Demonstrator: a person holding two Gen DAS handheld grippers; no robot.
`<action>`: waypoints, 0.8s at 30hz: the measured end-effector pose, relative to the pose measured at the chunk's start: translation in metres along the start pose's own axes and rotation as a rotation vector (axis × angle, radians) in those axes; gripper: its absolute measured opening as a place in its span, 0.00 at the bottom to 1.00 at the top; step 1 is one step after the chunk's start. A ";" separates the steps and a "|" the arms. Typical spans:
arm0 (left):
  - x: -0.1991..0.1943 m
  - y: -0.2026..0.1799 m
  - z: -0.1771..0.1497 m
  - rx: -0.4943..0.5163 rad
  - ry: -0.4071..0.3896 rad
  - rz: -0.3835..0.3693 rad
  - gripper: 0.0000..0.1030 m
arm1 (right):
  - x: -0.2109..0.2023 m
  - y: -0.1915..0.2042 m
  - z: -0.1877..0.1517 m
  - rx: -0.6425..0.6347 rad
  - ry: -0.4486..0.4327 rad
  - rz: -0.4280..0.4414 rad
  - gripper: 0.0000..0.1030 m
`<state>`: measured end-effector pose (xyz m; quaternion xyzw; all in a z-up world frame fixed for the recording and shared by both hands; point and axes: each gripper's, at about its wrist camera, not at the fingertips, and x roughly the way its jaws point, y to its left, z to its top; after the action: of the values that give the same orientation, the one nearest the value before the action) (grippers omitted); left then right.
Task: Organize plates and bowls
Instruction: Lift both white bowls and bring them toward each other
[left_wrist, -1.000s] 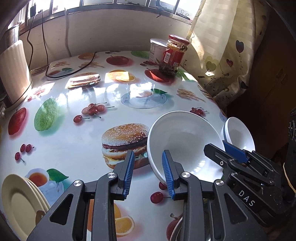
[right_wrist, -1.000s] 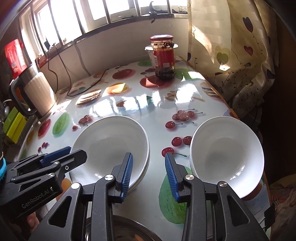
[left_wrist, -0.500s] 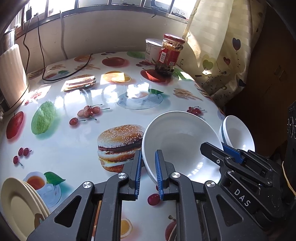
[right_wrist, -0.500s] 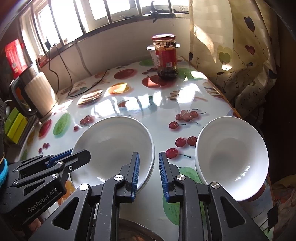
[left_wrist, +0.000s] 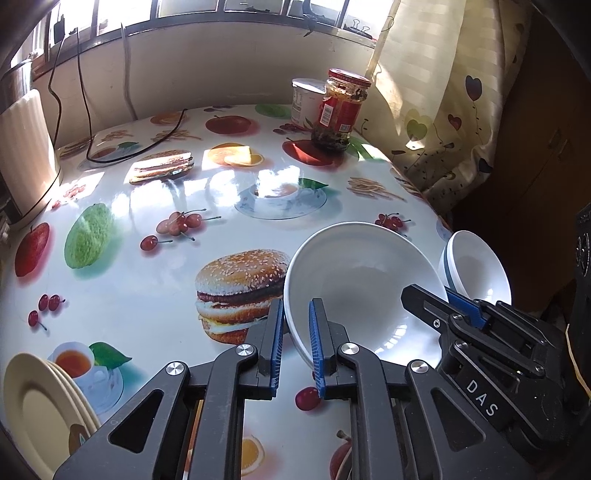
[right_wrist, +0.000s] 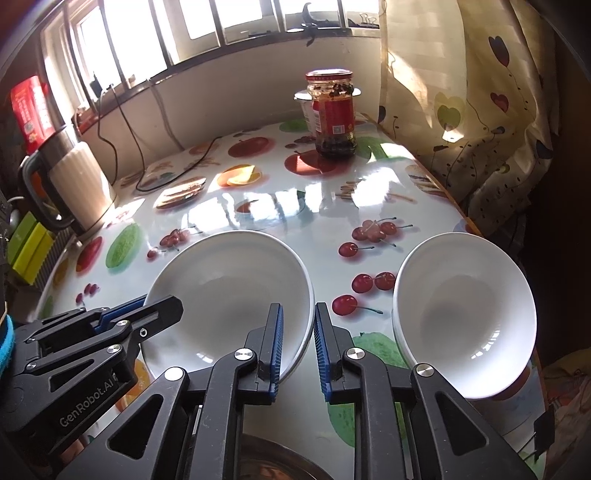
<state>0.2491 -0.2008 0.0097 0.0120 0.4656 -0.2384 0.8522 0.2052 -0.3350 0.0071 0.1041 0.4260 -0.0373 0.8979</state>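
The stack of plates (left_wrist: 33, 410) is cut by the left wrist view's lower-left edge; the left gripper (left_wrist: 295, 345) hides the near rim of the big bowl (left_wrist: 364, 280); the white tub (left_wrist: 304, 101) stands half behind the jar (left_wrist: 338, 110); a metal dish (right_wrist: 273, 461) is cut off at the right wrist view's bottom edge.

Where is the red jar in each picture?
Left wrist: the red jar stands at the far end of the table, upper middle-right, with a white tub just left of it.
Right wrist: the jar stands upper middle, hiding most of the tub.
Shared landmark: the heart curtain hangs right of the jar in both.
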 end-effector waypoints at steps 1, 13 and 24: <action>0.000 0.000 0.000 0.004 -0.001 0.001 0.14 | 0.000 0.000 0.000 0.001 -0.001 0.001 0.16; -0.012 -0.003 -0.001 0.012 -0.035 0.005 0.14 | -0.003 -0.002 0.001 0.005 -0.011 0.006 0.16; -0.025 -0.007 -0.004 0.015 -0.052 0.006 0.14 | -0.020 0.000 -0.002 0.008 -0.048 0.013 0.16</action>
<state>0.2314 -0.1966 0.0287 0.0135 0.4413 -0.2396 0.8647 0.1907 -0.3348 0.0213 0.1096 0.4036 -0.0358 0.9076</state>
